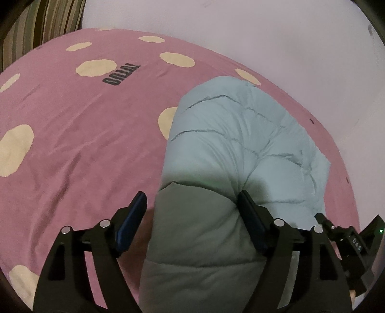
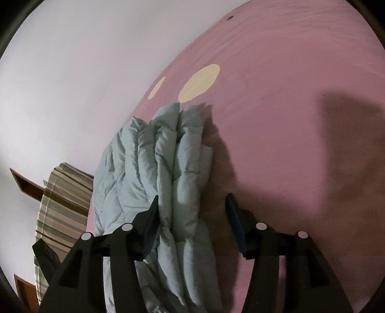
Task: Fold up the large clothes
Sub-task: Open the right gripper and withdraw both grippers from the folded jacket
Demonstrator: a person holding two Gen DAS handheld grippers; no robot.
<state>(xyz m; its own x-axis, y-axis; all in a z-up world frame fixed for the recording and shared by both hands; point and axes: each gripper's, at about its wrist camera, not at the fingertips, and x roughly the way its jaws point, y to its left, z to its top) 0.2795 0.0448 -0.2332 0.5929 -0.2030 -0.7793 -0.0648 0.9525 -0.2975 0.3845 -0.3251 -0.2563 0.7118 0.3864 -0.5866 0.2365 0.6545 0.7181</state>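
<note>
1. Black left tongs (image 1: 192,207) with blue pads are standing spread wide at the bottom of the left wrist view, released, their fingers reaching along either side of a pale blue-green quilted puffer garment (image 1: 240,134).
2. Between those fingers the garment's near end is lying in shadow, looking grey-green; the right pad is pressing against the padding, while the left pad is sitting just apart from it.
3. Farther off, the garment is stretching away as a thick, rounded bundle with stitched channels, resting on a pink bed sheet with cream spots (image 1: 72,134) and dark printed lettering.
4. Beyond the sheet, a plain pale wall (image 1: 240,29) is filling the top of the view, and a striped cushion or pillow (image 1: 48,21) is showing at the upper left corner.
5. At the lower right edge, part of the other black tool is peeking in beside the garment.
6. Black right tongs (image 2: 192,216) with blue pads are also standing released in the right wrist view, spread around the garment's edge.
7. The puffer garment (image 2: 158,163) is lying here in several stacked, puffy layers, running between the fingers and away from the camera; the left pad is touching it, the right pad is staying clear.
8. It is resting on the spotted pink sheet (image 2: 288,120), near the edge by the pale wall (image 2: 72,72).
9. The striped cushion (image 2: 62,202) is showing at the lower left, beside the garment.
</note>
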